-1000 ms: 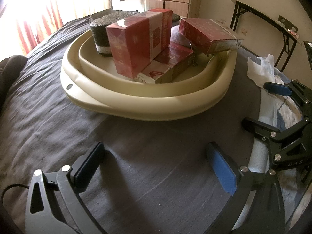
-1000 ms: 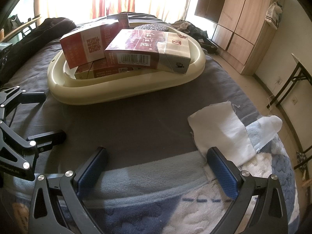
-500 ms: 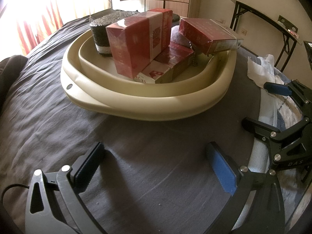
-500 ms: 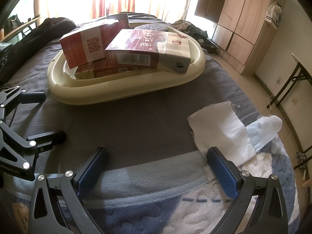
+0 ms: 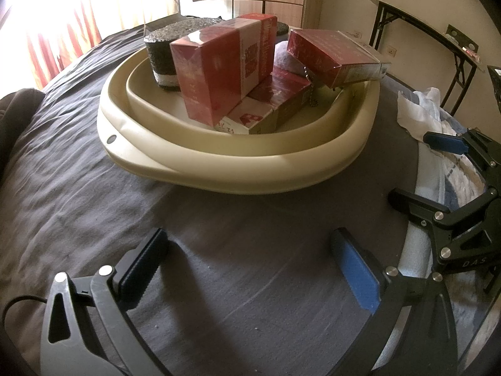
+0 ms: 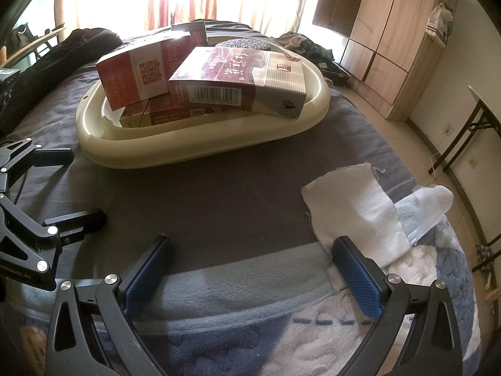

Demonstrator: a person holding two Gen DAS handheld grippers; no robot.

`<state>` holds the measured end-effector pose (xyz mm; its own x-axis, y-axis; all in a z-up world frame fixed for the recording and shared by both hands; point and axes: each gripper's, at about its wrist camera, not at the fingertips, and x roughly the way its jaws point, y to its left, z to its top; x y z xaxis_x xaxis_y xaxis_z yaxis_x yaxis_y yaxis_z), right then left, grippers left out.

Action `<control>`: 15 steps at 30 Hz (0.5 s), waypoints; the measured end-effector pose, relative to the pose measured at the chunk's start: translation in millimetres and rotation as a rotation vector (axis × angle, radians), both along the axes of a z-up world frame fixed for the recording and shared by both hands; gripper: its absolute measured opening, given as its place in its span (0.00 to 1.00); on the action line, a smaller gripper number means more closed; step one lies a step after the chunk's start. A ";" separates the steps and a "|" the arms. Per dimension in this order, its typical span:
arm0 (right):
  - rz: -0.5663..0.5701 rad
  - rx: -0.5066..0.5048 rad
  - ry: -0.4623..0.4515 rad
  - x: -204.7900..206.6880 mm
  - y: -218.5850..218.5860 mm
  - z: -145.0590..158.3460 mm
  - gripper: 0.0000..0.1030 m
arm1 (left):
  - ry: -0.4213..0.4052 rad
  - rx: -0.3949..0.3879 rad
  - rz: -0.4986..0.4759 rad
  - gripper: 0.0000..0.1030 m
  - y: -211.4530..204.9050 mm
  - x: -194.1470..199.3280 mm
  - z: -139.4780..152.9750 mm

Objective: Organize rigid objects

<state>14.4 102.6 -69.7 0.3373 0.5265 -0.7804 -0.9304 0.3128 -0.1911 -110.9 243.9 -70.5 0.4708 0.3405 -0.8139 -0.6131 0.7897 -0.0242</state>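
A cream plastic basin (image 5: 250, 172) (image 6: 194, 153) sits on the dark bedspread. It holds several red cartons: one upright (image 5: 219, 72) (image 6: 141, 75), one flat beneath (image 5: 269, 106), and a dark red one (image 5: 335, 56) (image 6: 238, 81) resting on the rim. A black cylinder (image 5: 169, 53) stands at the basin's far side. My left gripper (image 5: 247, 266) is open and empty, low over the bedspread in front of the basin. My right gripper (image 6: 250, 269) is open and empty, also in front of the basin, and shows in the left wrist view (image 5: 447, 185).
A white cloth (image 6: 353, 206) lies on a blue and white blanket (image 6: 281, 329) by my right gripper. A black garment (image 6: 62, 59) lies at the bed's left. A wooden wardrobe (image 6: 391, 31) and a folding table (image 5: 422, 28) stand beyond the bed.
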 end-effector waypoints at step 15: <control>0.000 0.000 0.000 0.1 -0.3 0.1 1.00 | 0.000 0.000 0.000 1.00 0.0 0.1 0.0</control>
